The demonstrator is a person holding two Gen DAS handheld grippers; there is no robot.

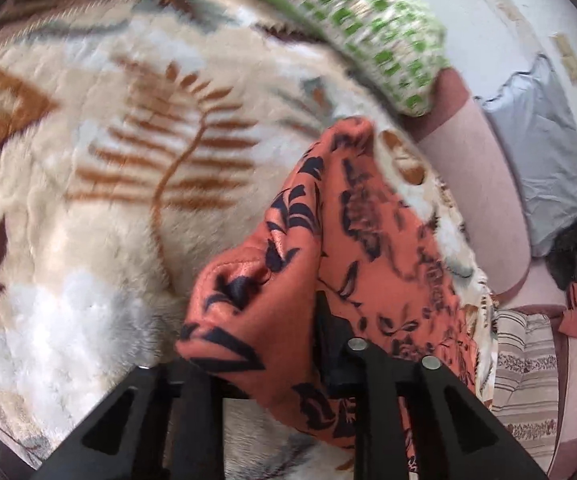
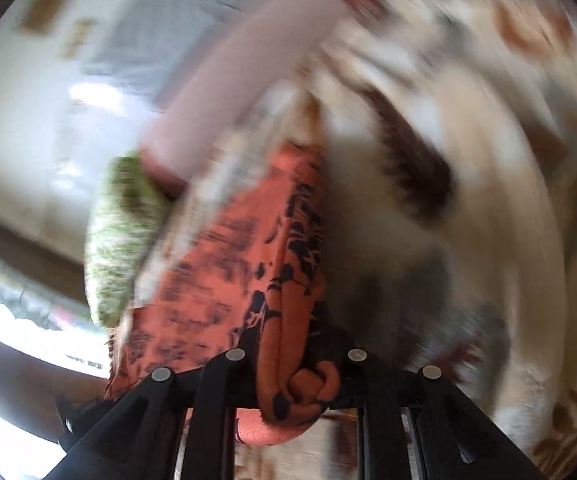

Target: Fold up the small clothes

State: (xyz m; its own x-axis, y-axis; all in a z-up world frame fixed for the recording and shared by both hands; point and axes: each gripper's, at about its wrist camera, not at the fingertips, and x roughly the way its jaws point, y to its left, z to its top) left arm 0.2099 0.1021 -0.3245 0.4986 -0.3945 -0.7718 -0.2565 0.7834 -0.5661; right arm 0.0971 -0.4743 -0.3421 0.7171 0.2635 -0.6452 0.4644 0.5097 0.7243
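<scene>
Two grippers clench one orange floral garment: the left gripper pinches it above the fern-print plush blanket, the right gripper grips a bunched fold. Only the left view sharply shows the green-checked pillow at one o'clock and striped cushion at four. The right view is blurred.

Blanket left: open, free. Green pillow blocks far edge; orange garment drapes centre.
</scene>
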